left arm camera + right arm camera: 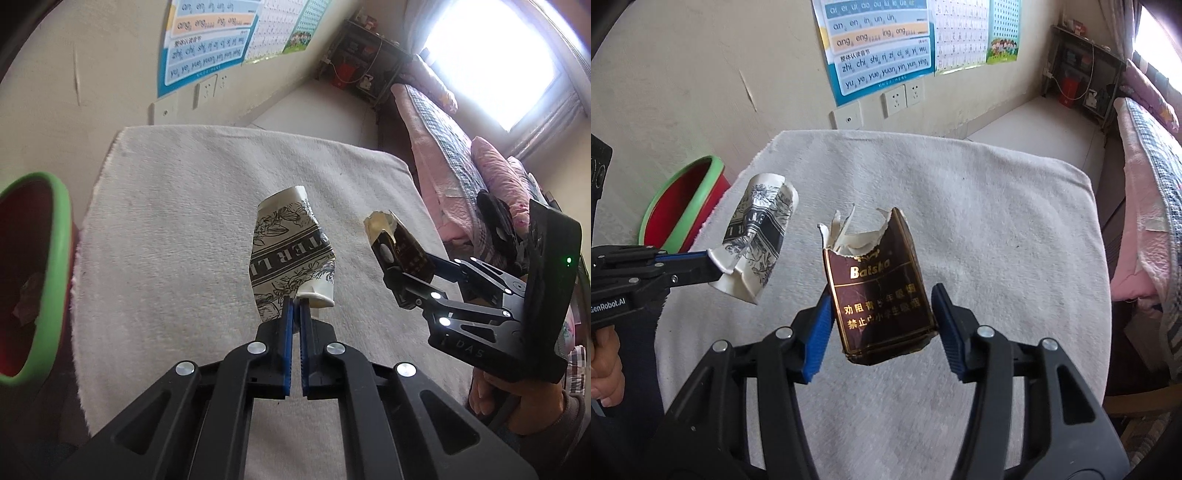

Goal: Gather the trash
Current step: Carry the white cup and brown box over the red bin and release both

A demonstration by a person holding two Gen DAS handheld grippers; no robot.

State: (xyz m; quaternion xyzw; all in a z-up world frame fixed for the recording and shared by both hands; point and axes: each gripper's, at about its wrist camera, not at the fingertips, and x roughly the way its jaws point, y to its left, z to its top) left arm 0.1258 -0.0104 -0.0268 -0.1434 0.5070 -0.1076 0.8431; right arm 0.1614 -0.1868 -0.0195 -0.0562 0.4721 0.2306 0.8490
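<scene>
while both grippers hang above the towel-covered table (960,206), each carries one piece of trash clear of the cloth. the left gripper (296,314) has its blue pads pressed together on the bottom rim of a crushed paper cup (291,254), white with a dark floral print and part of a lettered band; the cup stands up and away from the fingertips, slightly tilted. from the right wrist view the same cup (757,236) shows at the left, pinched at its base by the left gripper (714,264), with a hand (605,365) on the handle below. the right gripper (881,332) is clamped on a torn brown cigarette pack (879,291), one pad on each narrow side near the lower half, jaws about half apart to fit its width; the pack's ragged white top points away from the camera and gold lettering faces up. in the left wrist view that pack (399,247) sits to the right of the cup, well apart from it, in the right gripper (404,275). a red bin with a green rim (55,280) stands just beside the table's left edge, some scrap showing inside. posters (882,48) and wall sockets (903,98) are on the wall behind, and a bed with pink bedding (1145,206) lies to the right.
</scene>
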